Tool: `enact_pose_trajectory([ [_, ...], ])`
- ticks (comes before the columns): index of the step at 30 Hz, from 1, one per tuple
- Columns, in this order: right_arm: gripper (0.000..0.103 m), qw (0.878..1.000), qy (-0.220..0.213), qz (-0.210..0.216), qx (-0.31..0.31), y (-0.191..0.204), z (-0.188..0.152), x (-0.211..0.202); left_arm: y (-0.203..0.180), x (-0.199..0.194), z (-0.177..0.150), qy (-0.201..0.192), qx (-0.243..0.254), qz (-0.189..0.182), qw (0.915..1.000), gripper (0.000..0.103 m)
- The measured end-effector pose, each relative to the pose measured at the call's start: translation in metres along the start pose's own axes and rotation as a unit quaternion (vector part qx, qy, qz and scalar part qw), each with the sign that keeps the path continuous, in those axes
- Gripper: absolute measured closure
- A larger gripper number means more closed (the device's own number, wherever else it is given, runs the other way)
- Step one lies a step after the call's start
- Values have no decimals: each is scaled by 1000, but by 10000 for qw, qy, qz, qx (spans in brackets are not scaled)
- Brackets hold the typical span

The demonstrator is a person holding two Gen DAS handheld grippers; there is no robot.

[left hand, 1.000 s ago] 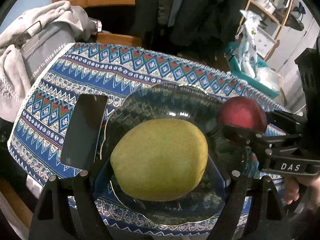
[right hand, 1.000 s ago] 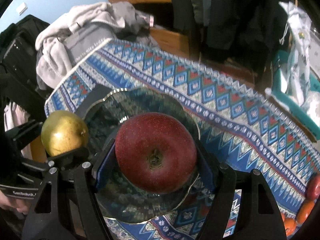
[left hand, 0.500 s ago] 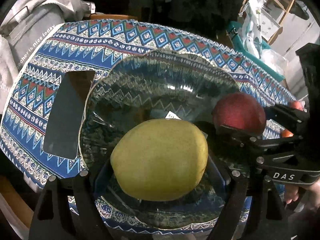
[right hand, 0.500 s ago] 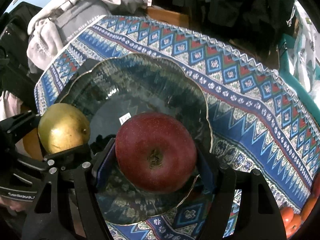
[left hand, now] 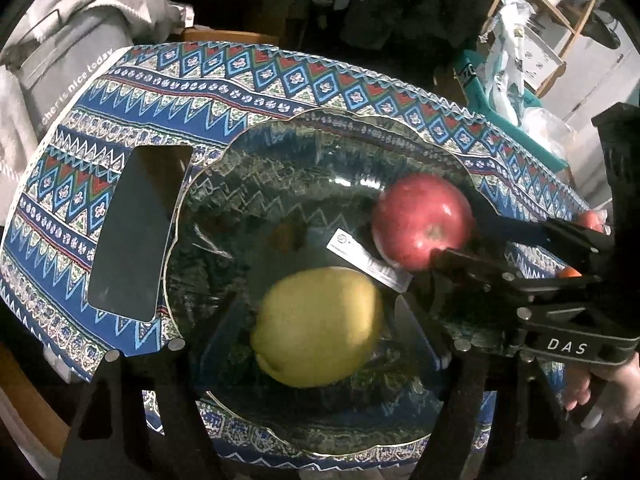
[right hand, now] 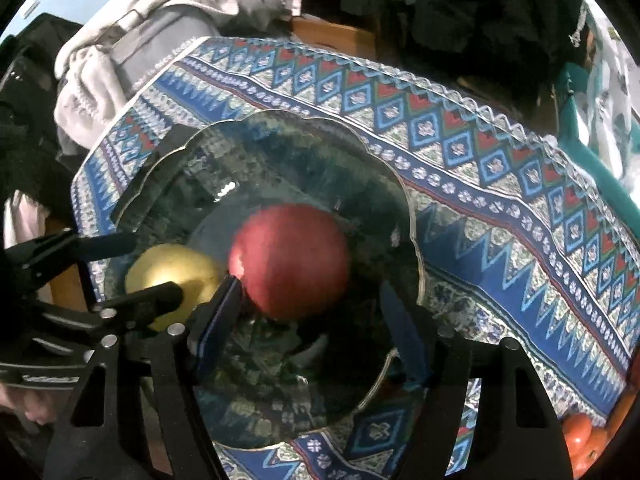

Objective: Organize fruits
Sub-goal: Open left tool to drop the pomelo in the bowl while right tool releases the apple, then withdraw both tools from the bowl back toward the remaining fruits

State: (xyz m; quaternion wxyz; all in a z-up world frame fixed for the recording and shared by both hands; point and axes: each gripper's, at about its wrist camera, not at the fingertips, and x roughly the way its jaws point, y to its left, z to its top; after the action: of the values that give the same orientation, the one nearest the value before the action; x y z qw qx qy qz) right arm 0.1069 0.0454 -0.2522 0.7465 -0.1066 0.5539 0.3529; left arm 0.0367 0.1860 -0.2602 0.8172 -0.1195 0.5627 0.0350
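With both fruits down in the scalloped dark glass plate (left hand: 192, 200), left gripper (left hand: 316, 320) spread wide, off the yellow-green pear (left hand: 316, 326). Over on right wrist: right gripper (right hand: 310, 312) agape around round red apple (right hand: 290, 260); orange fruits (right hand: 588, 436) at tablecloth's right edge probably left.

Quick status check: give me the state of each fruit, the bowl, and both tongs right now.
Yellow pear: in the bowl, released, motion-blurred.
Red apple: in the bowl, released.
Glass bowl: upright on the patterned tablecloth.
Left tongs: open around the pear.
Right tongs: open behind the apple.
Black phone: flat, screen dark.
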Motion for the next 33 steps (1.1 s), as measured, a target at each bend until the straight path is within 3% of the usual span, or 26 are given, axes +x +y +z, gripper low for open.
enact_pose_trajectory([
  [10, 31, 9999, -128, 44, 21, 0, -4, -16, -15, -12, 2, -149, 295, 224, 9992, 23],
  [25, 31, 9968, -698, -149, 366, -22, -9, -81, -53, -53, 12, -672, 549, 123, 9961, 18],
  [33, 30, 9929, -891, -501, 614, -47, -25, -116, -91, -67, 14, -807, 841, -22, 9932, 18],
])
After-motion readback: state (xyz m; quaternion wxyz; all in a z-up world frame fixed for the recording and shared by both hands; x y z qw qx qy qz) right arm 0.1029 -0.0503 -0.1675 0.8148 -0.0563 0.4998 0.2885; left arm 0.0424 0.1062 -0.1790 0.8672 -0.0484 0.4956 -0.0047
